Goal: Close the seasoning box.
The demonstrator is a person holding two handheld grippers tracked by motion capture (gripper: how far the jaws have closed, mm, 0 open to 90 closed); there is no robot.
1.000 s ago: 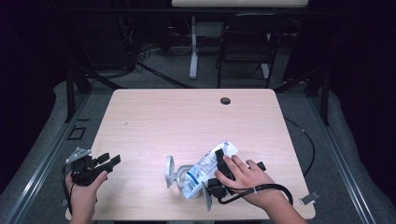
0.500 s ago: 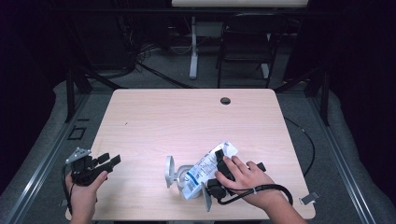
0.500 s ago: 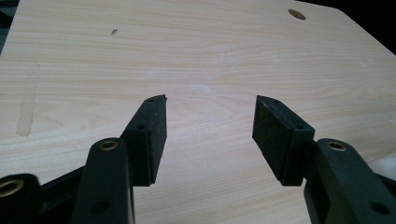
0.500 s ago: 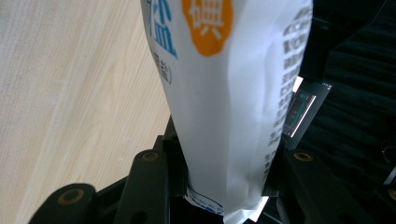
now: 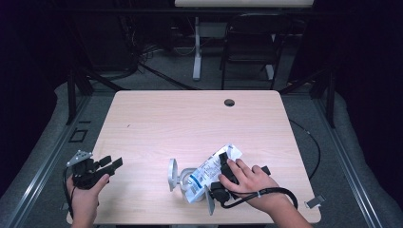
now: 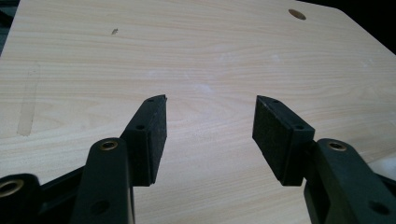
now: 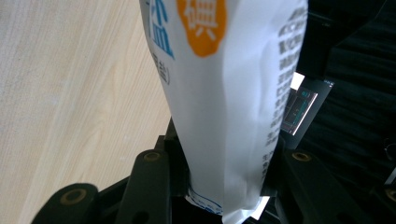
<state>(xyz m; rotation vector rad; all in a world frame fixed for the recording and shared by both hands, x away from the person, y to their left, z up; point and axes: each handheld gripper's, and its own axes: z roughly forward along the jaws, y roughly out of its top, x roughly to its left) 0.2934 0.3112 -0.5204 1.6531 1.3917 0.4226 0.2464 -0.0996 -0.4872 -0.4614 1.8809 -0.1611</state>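
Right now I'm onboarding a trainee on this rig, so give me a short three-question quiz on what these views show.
1. True or false: the left gripper is gripping something.
2. What is between the right gripper's fingers? A) white printed pouch B) metal cup C) cable
3. What dark mark sits near the table's far edge?

Key: 1 false, its fingers are apart over bare wood. 2 A, the white printed pouch. 3 a round hole.

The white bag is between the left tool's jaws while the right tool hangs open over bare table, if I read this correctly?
Not quite: the sides are swapped. The right gripper view shows the right tool with its jaws closed on the white bag; they have just been closing. The left gripper view shows the left tool open over bare table.
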